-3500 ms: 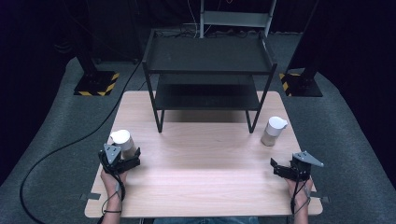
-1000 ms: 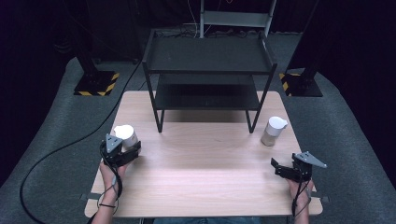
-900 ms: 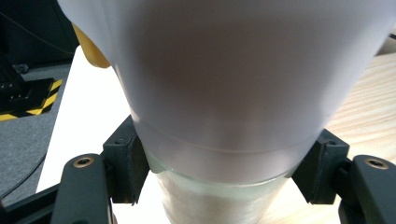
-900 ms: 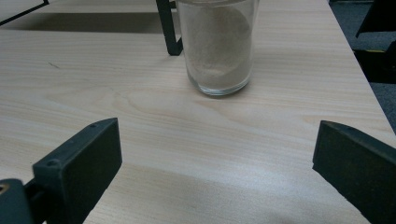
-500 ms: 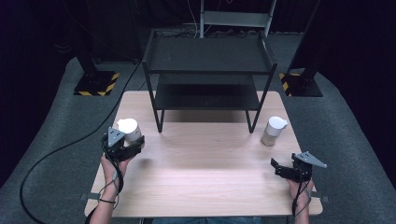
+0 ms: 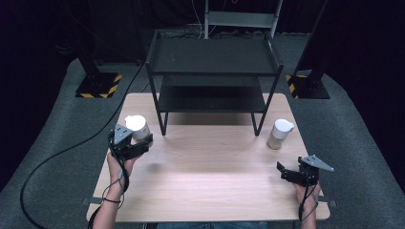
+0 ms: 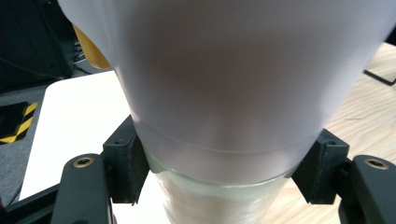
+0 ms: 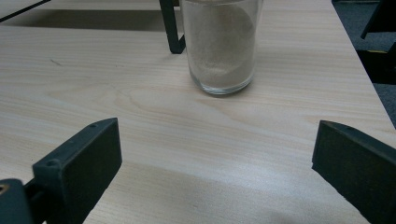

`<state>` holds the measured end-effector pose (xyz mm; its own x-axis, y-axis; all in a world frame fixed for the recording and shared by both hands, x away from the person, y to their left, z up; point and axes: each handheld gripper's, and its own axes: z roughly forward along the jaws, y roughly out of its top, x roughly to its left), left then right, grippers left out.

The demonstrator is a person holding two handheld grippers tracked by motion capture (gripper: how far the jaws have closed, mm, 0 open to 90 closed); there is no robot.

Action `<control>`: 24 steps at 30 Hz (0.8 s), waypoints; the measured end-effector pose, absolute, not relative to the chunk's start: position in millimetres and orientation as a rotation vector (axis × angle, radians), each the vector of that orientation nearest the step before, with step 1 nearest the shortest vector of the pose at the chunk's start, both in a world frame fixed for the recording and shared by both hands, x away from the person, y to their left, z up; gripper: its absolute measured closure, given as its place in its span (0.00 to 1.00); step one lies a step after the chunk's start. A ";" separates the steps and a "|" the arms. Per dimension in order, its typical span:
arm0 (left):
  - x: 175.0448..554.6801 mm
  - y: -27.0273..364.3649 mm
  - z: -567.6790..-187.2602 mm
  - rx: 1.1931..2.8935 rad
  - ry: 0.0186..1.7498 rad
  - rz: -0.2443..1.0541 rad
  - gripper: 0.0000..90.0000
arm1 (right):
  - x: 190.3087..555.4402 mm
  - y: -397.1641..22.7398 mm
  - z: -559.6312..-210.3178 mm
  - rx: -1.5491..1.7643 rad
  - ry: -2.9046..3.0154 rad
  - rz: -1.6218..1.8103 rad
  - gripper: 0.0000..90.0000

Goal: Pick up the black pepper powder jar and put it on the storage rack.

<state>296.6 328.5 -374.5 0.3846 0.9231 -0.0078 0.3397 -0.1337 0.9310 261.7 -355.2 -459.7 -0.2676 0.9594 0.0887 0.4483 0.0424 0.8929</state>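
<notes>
Since a second ago your left claw (image 6: pixel 135 143) has come up off the table (image 6: pixel 210 191) with the white-lidded jar (image 6: pixel 136 126) and drifted slightly toward the black shelf rack (image 6: pixel 212 71); your right claw (image 6: pixel 286 172) has not shifted. From the high view, the jar now sits in the left claw near the table's left edge, just in front of the rack's left front leg, and a soft shadow lies on the wood beside it. In the left gripper view both jaws are clenched on the jar (image 7: pixel 219 140), pads pressed against its sides right where the white lid meets the glass body; the jar looks roughly upright, though the close view makes its tilt hard to judge. Your right claw rests low over the table's near right corner, released, jaws spread wide with bare wood between them. Ahead of it in the right gripper view stands a second jar (image 8: pixel 219 46), glass, holding a pale powdery fill, apart from the jaws and just beside the rack's right front leg (image 8: pixel 172 28).
</notes>
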 end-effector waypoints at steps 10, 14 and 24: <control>300.8 324.9 -357.5 1.695 1.088 0.763 0.34 | 261.9 -355.0 -459.5 1.420 1.768 1.181 0.01; 304.3 323.2 -352.7 1.697 1.076 0.759 0.34 | 262.1 -355.1 -459.5 1.419 1.770 1.181 0.01; 312.3 318.3 -335.6 1.709 1.038 0.751 0.34 | 263.3 -352.4 -457.8 1.412 1.784 1.159 0.01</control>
